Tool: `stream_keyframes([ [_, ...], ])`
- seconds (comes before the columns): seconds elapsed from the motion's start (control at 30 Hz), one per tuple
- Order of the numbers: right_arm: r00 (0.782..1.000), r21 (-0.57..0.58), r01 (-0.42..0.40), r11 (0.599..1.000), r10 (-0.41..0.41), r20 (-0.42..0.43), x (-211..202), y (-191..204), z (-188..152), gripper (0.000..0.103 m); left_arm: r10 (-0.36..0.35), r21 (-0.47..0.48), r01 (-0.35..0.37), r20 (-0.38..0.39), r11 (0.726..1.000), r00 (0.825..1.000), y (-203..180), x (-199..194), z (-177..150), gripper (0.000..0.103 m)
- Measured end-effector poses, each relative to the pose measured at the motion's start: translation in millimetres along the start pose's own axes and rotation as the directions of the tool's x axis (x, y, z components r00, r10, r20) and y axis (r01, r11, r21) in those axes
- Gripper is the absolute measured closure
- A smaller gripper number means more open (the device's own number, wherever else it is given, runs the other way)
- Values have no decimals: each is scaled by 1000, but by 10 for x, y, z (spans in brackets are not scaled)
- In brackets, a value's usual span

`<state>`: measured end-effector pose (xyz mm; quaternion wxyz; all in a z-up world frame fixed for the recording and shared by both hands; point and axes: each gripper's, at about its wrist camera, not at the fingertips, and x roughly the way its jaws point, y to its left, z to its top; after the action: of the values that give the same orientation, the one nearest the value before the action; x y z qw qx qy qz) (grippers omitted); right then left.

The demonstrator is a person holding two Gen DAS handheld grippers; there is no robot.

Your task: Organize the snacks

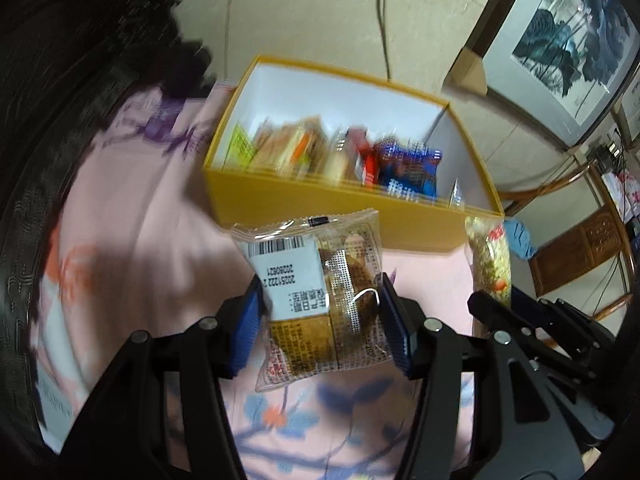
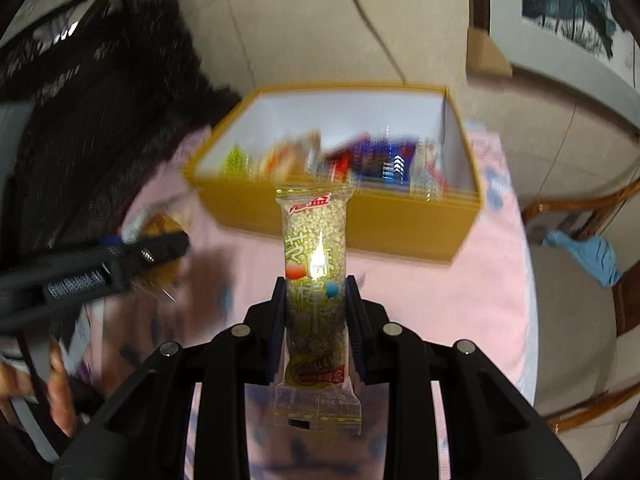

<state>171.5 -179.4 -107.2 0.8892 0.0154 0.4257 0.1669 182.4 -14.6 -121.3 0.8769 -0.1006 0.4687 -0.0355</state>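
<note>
In transit: our left hand-held gripper (image 1: pixel 322 312) clamps a cake pack (image 1: pixel 316 300), our right hand-held gripper (image 2: pixel 316 312) a grain bar (image 2: pixel 315 280), both short of the yellow box (image 2: pixel 400 220) on the table (image 2: pixel 500 280); next, we judge, lift over its near wall.

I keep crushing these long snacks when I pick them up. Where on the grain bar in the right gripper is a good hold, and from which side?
Grip the grain bar across its narrow middle, as the right gripper does now, with a pad on each long side. The bar is long and slim, so a mid-length hold likely balances it, and the flat sealed ends stay free. Come in along its length, from the bottom end.
</note>
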Motion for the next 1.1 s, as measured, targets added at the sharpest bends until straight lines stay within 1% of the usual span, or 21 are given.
stream_keyframes([
  [0.1, 999, 5, 15, 1000, -16, 39, 38, -50, 357, 75, 22, 20, -22, -5, 1000, 1000, -113, 180, 383, 47],
  [0.13, 999, 15, 21, 1000, -22, 46, 80, -90, 518, 74, 26, 22, -26, -9, 999, 1000, -137, 239, 517, 47],
  [0.23, 998, 49, 20, 999, -23, 50, 180, -204, 793, 74, 42, 40, -42, 3, 998, 999, -194, 314, 817, 47],
  [0.4, 997, 65, 30, 997, -34, 65, 304, -300, 1081, 74, 53, 59, -55, 33, 997, 998, -208, 368, 1190, 47],
  [0.57, 994, 71, 43, 997, -50, 94, 430, -315, 1336, 73, 47, 54, -49, 34, 997, 998, -168, 478, 1425, 47],
  [0.6, 991, 74, 69, 995, -77, 110, 438, -324, 1379, 57, 39, 54, -41, 44, 998, 998, -165, 491, 1489, 37],
  [0.63, 986, 87, 87, 992, -98, 133, 409, -340, 1385, 31, 44, 59, -48, 59, 997, 997, -164, 485, 1532, 19],
  [0.67, 982, 108, 100, 989, -116, 152, 379, -376, 1384, 23, 75, 59, -81, 86, 995, 993, -154, 471, 1569, 12],
  [0.7, 980, 130, 98, 987, -118, 159, 351, -410, 1382, 7, 73, 47, -78, 107, 996, 992, -113, 449, 1601, 2],
  [0.73, 981, 149, 92, 985, -115, 157, 337, -443, 1380, 1, 61, 32, -65, 117, 997, 991, -78, 437, 1615, 2],
  [0.8, 980, 160, 116, 980, -139, 141, 339, -456, 1355, 1, 79, 5, -80, 100, 997, 992, -34, 472, 1641, 2],
  [0.87, 981, 166, 135, 977, -155, 114, 351, -446, 1294, 1, 92, 6, -93, 72, 996, 993, -24, 525, 1651, 2],
  [0.9, 982, 169, 138, 976, -157, 108, 349, -448, 1281, 1, 98, 15, -100, 73, 995, 992, -30, 535, 1649, 2],
  [0.97, 981, 173, 146, 974, -166, 105, 326, -431, 1227, 1, 142, 55, -149, 111, 987, 984, -80, 508, 1642, 2],
  [1.03, 978, 174, 156, 972, -177, 112, 291, -416, 1192, 1, 179, 76, -190, 133, 979, 975, -115, 473, 1636, 2],
  [1.1, 977, 169, 165, 972, -184, 107, 278, -402, 1170, 1, 147, 62, -155, 126, 986, 981, -116, 443, 1650, 2],
])
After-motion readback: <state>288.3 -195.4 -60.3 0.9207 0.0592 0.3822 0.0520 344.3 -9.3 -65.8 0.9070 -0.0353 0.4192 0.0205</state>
